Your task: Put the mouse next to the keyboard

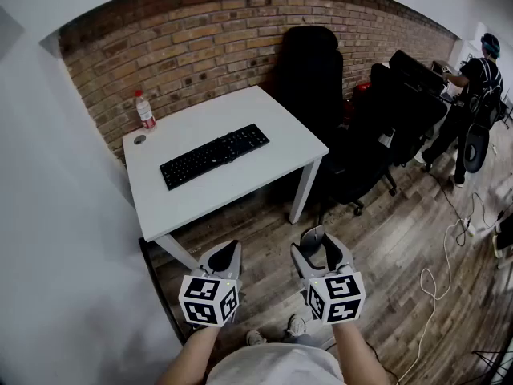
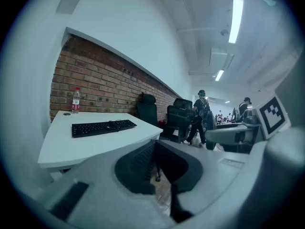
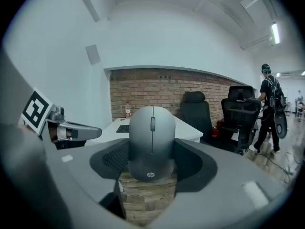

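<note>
A grey mouse point(image 3: 151, 137) stands nose-up between the pads of my right gripper point(image 3: 152, 162), which is shut on it. In the head view that gripper point(image 1: 321, 252) hovers over the wooden floor in front of the white table point(image 1: 200, 203), well short of it. The black keyboard point(image 1: 215, 156) lies at an angle in the middle of the tabletop and also shows far off as the keyboard point(image 2: 104, 127) in the left gripper view. My left gripper point(image 1: 224, 260) hangs beside the right one, its jaws together with nothing in them point(image 2: 157, 163).
A plastic bottle point(image 1: 145, 110) with a red label and a small round object point(image 1: 140, 139) stand at the table's back left corner by the brick wall. Black office chairs point(image 1: 377, 127) crowd the table's right side. A person point(image 1: 473, 95) stands far right; cables point(image 1: 437, 283) trail across the floor.
</note>
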A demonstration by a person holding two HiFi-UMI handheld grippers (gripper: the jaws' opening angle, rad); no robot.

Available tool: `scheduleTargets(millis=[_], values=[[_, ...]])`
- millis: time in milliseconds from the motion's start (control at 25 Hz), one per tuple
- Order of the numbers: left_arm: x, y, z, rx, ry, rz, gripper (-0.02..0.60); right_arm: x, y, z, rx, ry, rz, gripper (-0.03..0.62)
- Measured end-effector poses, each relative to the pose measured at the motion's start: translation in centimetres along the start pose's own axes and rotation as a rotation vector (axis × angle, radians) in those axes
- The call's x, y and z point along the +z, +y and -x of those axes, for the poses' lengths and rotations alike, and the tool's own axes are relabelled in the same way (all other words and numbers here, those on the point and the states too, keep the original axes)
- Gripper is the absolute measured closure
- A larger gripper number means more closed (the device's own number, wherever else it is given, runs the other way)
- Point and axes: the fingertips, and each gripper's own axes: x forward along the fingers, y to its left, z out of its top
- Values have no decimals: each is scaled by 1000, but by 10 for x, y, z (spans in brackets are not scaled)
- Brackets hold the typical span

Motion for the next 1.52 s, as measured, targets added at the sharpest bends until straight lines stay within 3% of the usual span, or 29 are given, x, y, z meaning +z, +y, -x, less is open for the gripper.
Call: scheduleTargets(millis=[680,1520], values=[[1,1,-31,-53,23,-14,597,-4,-14,-22,-20,5,-38,292],[40,-21,-200,57,56,-19,597,22,-155,-131,122,19,-52,292]])
